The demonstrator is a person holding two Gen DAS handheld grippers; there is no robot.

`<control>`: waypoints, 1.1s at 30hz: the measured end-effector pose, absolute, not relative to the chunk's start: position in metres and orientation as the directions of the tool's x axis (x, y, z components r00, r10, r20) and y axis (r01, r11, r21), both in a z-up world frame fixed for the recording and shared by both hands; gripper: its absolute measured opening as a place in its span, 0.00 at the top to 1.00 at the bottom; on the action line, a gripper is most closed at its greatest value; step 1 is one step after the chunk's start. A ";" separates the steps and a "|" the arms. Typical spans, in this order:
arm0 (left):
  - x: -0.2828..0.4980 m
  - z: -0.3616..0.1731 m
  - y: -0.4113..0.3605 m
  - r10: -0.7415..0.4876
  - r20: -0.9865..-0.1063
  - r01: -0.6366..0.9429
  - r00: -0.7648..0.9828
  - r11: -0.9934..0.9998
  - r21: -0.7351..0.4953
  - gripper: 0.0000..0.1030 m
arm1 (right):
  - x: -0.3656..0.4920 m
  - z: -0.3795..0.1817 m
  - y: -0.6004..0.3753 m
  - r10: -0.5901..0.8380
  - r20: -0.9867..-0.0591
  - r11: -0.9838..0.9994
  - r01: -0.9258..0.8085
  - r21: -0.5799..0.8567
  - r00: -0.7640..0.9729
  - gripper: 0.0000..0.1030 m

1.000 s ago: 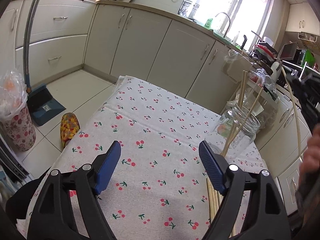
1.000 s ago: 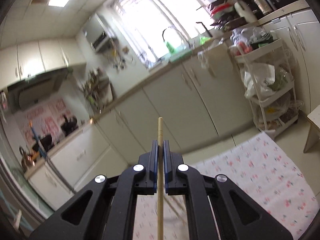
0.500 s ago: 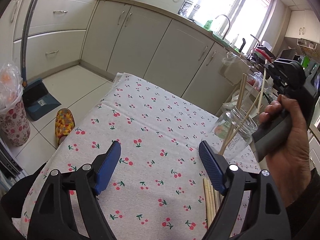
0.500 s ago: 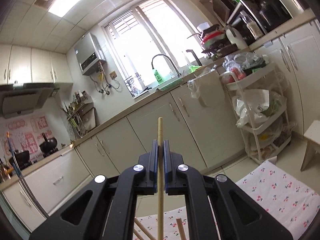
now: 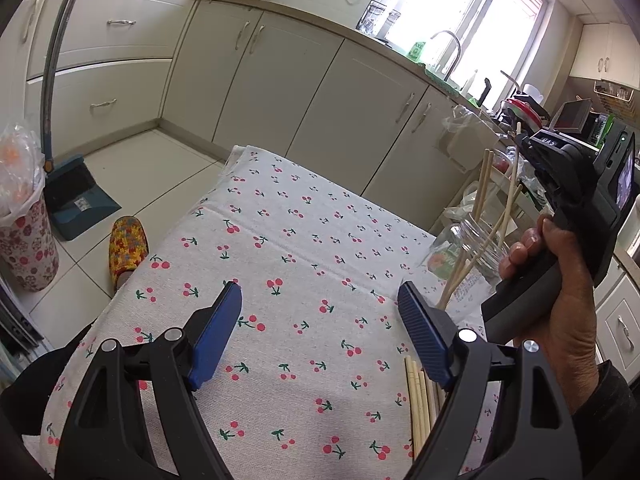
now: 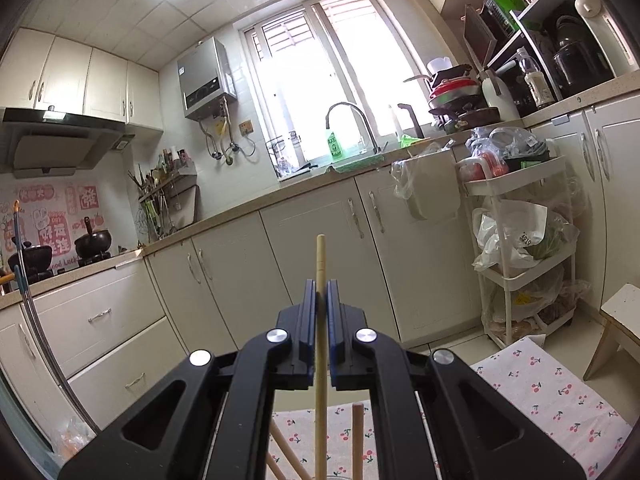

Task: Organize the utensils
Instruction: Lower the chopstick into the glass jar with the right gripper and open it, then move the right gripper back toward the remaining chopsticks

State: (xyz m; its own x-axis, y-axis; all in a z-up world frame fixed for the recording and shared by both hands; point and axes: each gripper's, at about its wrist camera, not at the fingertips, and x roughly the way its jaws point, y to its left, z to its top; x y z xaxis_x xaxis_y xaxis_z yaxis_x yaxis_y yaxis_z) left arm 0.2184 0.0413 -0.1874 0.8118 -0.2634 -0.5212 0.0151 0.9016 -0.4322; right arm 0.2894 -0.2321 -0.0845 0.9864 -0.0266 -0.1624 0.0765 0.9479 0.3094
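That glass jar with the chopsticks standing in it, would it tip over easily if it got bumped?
Possibly. The glass jar looks light and nearly empty, and its chopsticks lean tall above the rim, giving leverage. The tablecloth beneath might let it slide instead.

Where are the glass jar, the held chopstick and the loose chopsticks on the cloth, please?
glass jar (image 5: 486, 248): left wrist view, rim.
held chopstick (image 6: 321, 258): right wrist view, upper end.
loose chopsticks (image 5: 418, 396): left wrist view, mid-shafts.
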 end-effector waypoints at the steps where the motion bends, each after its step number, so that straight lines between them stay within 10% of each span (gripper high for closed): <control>1: 0.218 -0.188 0.042 -0.263 -0.522 0.015 0.811 0.902 -0.432 0.26 | 0.288 -0.086 -0.231 -0.023 -0.165 0.951 0.073 0.302 0.986 0.94; 13: 0.219 -0.189 0.043 -0.254 -0.528 0.001 0.811 0.902 -0.432 0.25 | 0.261 -0.098 -0.220 0.042 -0.224 0.979 0.004 0.203 0.974 0.93; 16: 0.220 -0.190 0.043 -0.252 -0.532 -0.002 0.809 0.903 -0.430 0.24 | 0.251 -0.098 -0.221 0.059 -0.260 0.981 -0.007 0.196 0.964 0.69; 21: 0.222 -0.190 0.040 -0.248 -0.538 -0.004 0.806 0.906 -0.424 0.23 | 0.219 -0.091 -0.233 0.074 -0.293 0.973 -0.005 0.229 0.953 0.60; 33: 0.218 -0.186 0.029 -0.260 -0.605 0.014 0.753 0.925 -0.380 0.22 | 0.124 -0.148 -0.245 0.113 -0.647 0.966 0.068 0.248 0.754 0.50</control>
State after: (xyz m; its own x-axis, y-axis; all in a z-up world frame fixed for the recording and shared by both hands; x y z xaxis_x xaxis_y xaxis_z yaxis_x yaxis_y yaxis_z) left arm 0.2176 0.0287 -0.1860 0.7530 -0.2596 -0.6047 0.0137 0.9249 -0.3800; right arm 0.1240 -0.2452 -0.1476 0.7542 0.1133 -0.6468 0.0679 0.9663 0.2485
